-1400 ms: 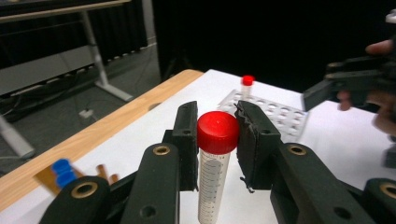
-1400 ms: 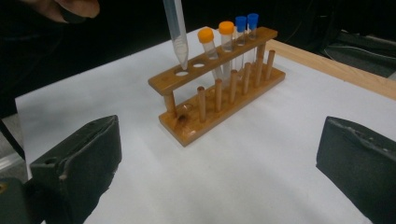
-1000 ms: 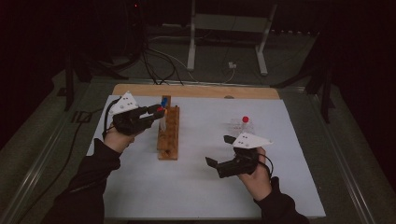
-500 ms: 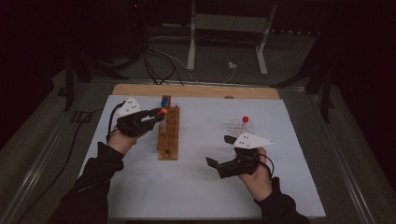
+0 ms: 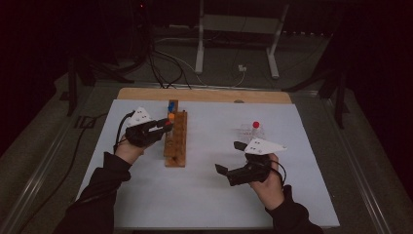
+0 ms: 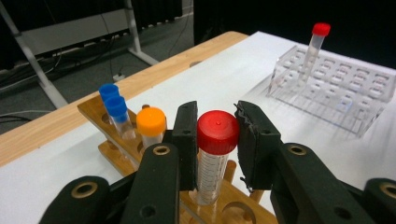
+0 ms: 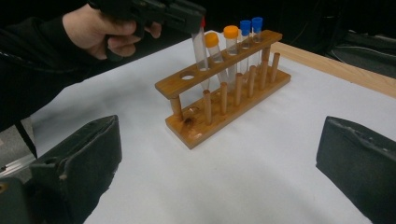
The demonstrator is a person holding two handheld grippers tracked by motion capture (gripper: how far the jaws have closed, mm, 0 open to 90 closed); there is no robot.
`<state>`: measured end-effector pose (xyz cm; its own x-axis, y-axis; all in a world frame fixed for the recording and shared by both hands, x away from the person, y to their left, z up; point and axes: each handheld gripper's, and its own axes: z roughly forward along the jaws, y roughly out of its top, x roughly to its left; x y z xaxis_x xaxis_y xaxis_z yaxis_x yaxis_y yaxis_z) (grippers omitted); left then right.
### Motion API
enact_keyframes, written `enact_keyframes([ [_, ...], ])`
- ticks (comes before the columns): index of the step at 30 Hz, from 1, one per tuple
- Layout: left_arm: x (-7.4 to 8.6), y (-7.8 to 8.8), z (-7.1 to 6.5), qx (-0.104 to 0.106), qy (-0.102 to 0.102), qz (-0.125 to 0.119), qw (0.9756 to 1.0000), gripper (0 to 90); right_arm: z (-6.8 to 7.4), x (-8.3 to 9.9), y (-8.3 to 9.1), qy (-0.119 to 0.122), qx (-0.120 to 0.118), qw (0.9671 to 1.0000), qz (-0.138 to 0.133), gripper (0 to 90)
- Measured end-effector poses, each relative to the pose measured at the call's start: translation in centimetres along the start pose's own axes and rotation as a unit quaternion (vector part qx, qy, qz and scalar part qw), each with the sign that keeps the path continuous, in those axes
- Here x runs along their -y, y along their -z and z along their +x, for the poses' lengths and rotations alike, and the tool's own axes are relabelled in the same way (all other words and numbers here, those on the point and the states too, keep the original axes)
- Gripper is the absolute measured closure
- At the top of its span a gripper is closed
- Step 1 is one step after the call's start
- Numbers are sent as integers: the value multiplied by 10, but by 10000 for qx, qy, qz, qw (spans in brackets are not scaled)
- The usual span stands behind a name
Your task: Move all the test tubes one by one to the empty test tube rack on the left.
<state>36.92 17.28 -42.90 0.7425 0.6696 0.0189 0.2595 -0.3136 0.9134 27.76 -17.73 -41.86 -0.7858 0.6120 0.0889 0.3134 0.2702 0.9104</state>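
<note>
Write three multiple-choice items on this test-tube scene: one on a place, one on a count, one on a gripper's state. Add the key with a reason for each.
1. Where does the red-capped tube between the left gripper's jaws stand?
A. In the clear plastic rack
B. In a hole of the wooden rack
C. Flat on the white sheet

2. How many blue-capped tubes are in the wooden rack?
A. None
B. Two
C. Four

3. How do the right gripper's jaws stand?
A. Wide apart with nothing between them
B. Closed on an orange cap
C. Closed on the wooden rack

Key:
1 B, since the left gripper view shows the tube's lower part passing into the wooden rack.
2 B, since two blue caps sit side by side at the rack's far end.
3 A, since the right gripper view shows both pads far apart over bare sheet.
</note>
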Motion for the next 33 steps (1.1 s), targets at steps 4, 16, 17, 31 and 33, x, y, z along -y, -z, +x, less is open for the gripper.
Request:
enact_keyframes([
  [4, 5, -3, -1, -7, 2, 69, 10000, 718, 0, 0, 1, -10, 2, 10000, -12, 0],
  [16, 10, -9, 0, -9, 24, 245, 9997, 718, -2, -1, 1, -36, 4, 10000, -16, 0],
  [17, 11, -9, 0, -2, 26, 264, 9996, 718, -2, -1, 1, -39, 10, 10000, -22, 0],
  [31, 11, -9, 0, 121, -6, 296, 9995, 694, -3, -2, 3, -71, -7, 10000, -41, 0],
  [33, 9, -7, -1, 109, 26, 241, 9996, 570, -4, -2, 3, -88, -5, 9999, -53, 0],
])
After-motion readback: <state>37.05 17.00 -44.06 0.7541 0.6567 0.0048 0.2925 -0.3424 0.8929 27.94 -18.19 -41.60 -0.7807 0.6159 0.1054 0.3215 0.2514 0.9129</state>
